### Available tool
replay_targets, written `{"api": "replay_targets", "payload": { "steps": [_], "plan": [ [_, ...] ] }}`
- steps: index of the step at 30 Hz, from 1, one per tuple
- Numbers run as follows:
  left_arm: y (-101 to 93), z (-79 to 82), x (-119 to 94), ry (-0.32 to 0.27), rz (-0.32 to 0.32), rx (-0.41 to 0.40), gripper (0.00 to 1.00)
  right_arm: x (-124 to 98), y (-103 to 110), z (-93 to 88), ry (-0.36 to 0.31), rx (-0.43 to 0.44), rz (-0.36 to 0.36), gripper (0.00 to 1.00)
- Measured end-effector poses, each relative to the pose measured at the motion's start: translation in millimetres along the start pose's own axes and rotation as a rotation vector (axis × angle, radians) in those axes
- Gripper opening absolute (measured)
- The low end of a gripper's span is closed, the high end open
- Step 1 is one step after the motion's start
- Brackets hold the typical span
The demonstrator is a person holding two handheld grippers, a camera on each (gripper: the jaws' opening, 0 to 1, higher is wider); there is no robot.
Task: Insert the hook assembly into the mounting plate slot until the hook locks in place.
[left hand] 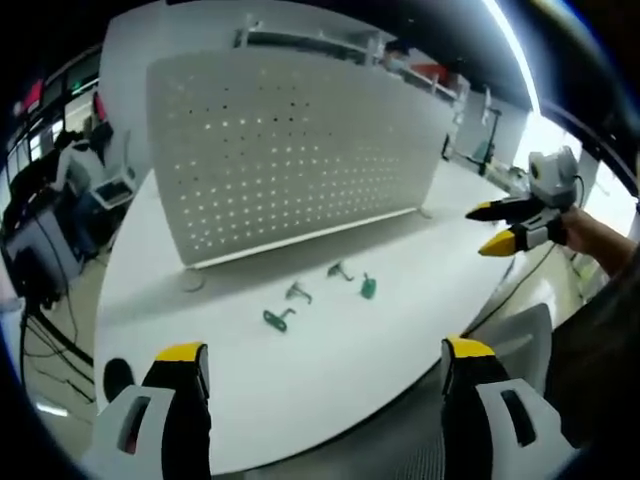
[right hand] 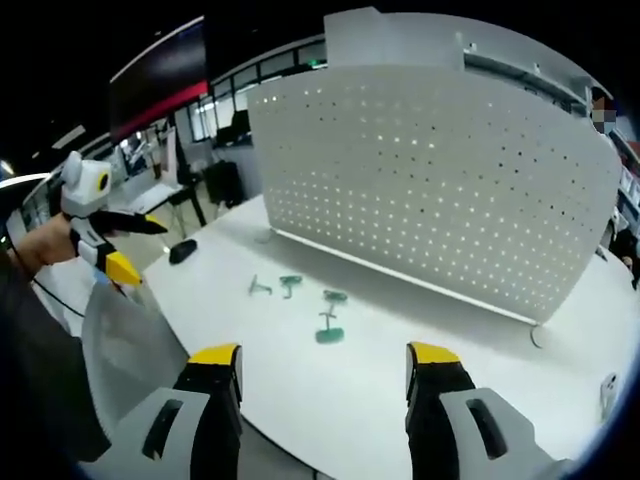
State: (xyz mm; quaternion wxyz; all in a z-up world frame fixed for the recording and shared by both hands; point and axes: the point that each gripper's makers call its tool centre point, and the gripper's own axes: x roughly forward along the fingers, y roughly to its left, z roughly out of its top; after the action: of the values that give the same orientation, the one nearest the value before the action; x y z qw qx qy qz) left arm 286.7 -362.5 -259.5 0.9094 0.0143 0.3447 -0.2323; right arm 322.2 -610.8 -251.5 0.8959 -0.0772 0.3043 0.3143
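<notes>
Left gripper jaws parted and empty at 6 o'clock, right gripper likewise spread with nothing held, four small hooks loose on white table toward 12 o'clock, upright pegboard behind them.

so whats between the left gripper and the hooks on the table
Nothing: in the left gripper view, only bare white table lies between the open left gripper and the hooks, which lie before the pegboard.
</notes>
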Motion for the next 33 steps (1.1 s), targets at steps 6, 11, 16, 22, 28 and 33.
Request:
{"api": "replay_targets", "payload": {
  "steps": [6,11,16,22,28,33],
  "plan": [
    [-3.0,-0.4,1.7,0.004,-0.018,-0.011,0.98,-0.6,-1.0,-1.5,0.0,0.005,0.002,0.63],
    [-4.0,-1.1,1.8,0.007,-0.019,-0.011,0.98,-0.6,-2.8,-3.1,0.005,0.011,0.003,0.62],
    [-6.0,-1.7,2.9,0.01,-0.042,-0.039,0.98,0.6,-0.7,-7.6,0.014,0.012,0.01,0.62],
    [-5.8,1.8,2.7,-0.008,-0.049,-0.07,0.98,1.1,1.3,-10.2,0.017,0.019,0.018,0.61],
    [-5.0,0.6,3.2,0.006,-0.041,-0.055,0.97,1.8,1.8,-8.8,0.008,0.022,0.028,0.58],
    [-2.4,-2.9,2.5,0.02,-0.026,-0.043,0.97,5.4,3.6,-15.9,0.017,0.026,0.042,0.58]
  ]
}}
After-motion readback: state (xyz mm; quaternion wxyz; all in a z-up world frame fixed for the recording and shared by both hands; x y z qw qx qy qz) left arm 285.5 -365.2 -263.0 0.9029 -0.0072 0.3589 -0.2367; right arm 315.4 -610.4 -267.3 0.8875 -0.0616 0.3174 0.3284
